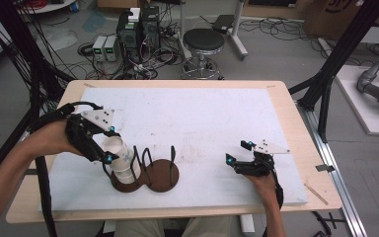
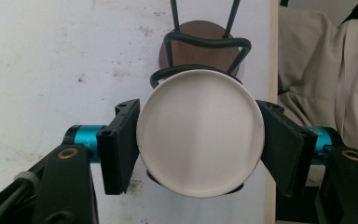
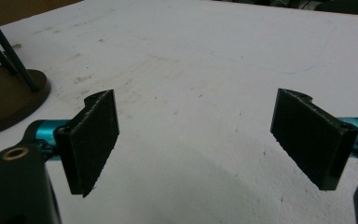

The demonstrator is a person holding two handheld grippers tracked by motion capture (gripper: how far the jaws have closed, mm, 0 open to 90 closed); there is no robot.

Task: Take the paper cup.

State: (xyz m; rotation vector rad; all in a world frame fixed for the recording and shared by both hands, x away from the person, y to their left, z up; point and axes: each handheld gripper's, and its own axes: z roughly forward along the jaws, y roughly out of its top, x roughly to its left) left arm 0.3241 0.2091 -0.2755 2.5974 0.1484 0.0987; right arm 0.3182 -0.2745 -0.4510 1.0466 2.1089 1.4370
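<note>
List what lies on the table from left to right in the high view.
Left hand-held gripper → white cup it grips, in the left ring of the wire rack → the rack's empty right ring on its brown base → bare white table mat → right hand-held gripper, jaws apart.

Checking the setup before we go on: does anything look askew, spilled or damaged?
The white cups in the left gripper lean at a tilt against the black wire rack on its brown wooden base. Otherwise, just scuffs on the white board.
</note>
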